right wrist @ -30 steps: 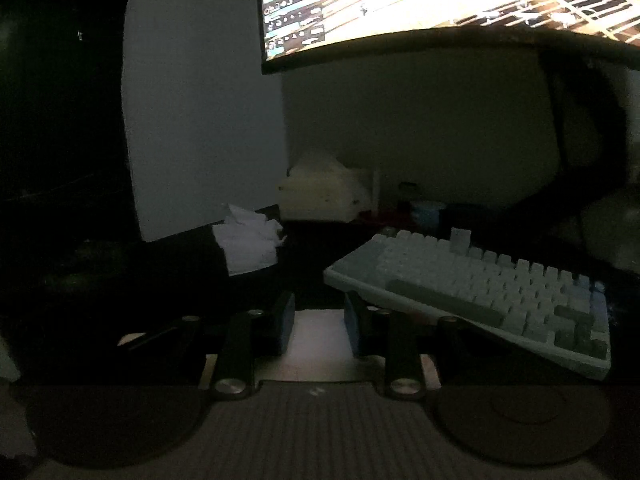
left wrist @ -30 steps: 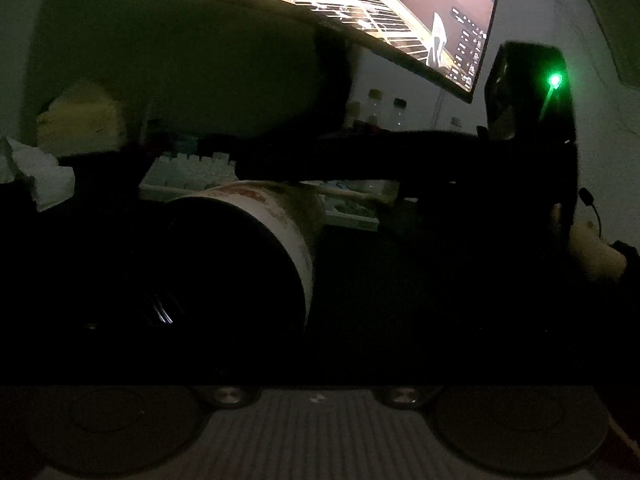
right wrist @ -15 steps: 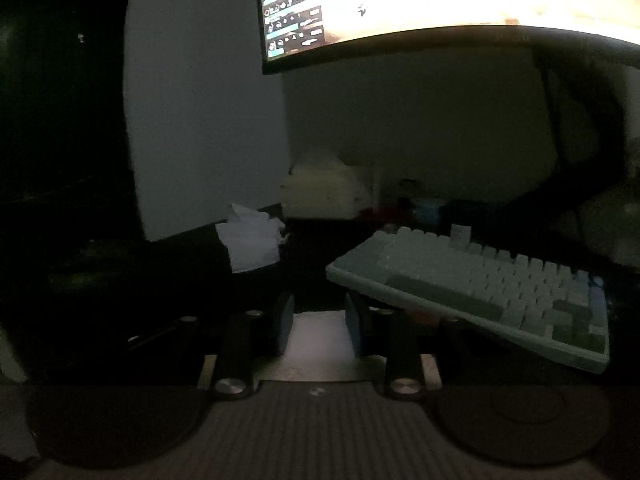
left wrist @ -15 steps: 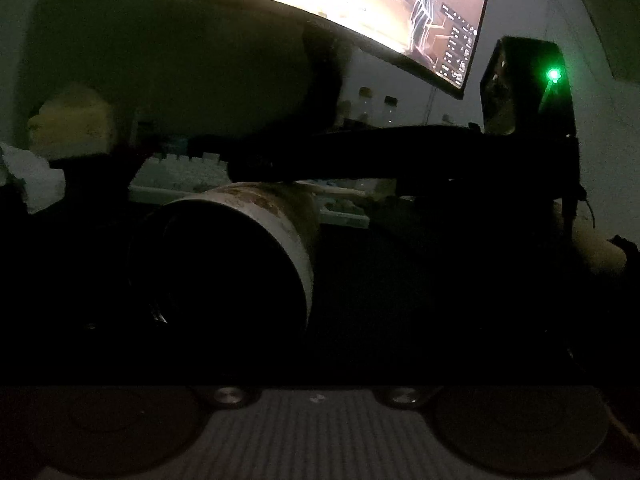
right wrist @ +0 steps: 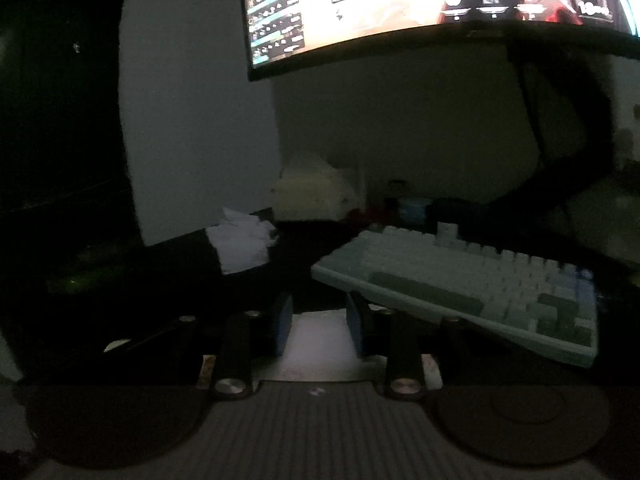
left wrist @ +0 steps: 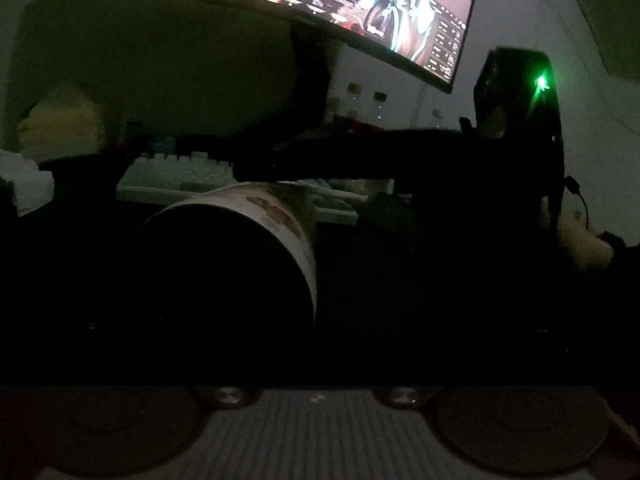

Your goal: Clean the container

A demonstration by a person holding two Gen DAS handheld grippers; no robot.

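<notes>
While the room is very dark, the right gripper pinches a white paper low over the desk. The stained cup sits close before the left camera, slightly left, mouth facing it; whether those fingers grip cannot be told. A keyboard lies behind.

monitor picture changed; container edged slightly left
</notes>
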